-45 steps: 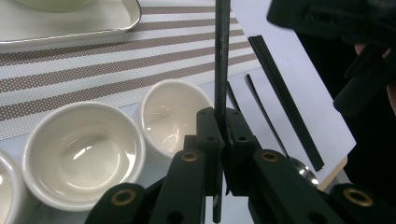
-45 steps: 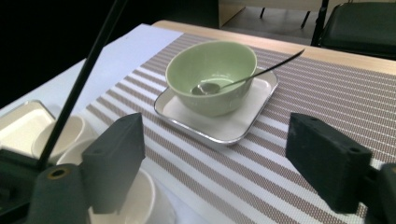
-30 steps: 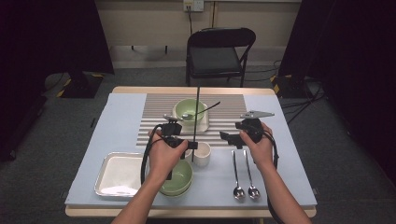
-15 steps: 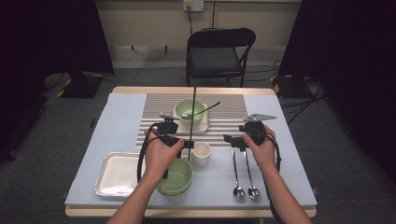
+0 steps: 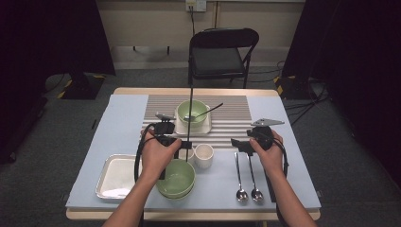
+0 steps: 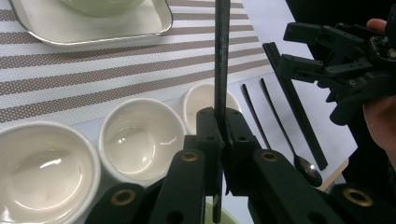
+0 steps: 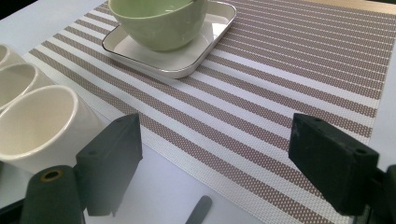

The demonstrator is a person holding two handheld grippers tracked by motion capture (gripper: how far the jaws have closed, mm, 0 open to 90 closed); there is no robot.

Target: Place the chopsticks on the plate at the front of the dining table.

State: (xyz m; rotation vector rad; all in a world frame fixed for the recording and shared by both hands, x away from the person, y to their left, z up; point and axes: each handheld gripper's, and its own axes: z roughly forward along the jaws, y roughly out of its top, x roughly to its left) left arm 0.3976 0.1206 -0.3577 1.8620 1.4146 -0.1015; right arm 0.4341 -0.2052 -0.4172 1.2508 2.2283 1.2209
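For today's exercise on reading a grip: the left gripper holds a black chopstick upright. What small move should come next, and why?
Probably tilt the chopstick level and carry it toward its mate lying beside the spoons. The left gripper is shut on it near the low end, and the right gripper waits open.

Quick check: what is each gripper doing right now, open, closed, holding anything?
Left gripper: shut on a thin black stick, held upright.
Right gripper: open, nothing between its jaws, above the striped placemat.
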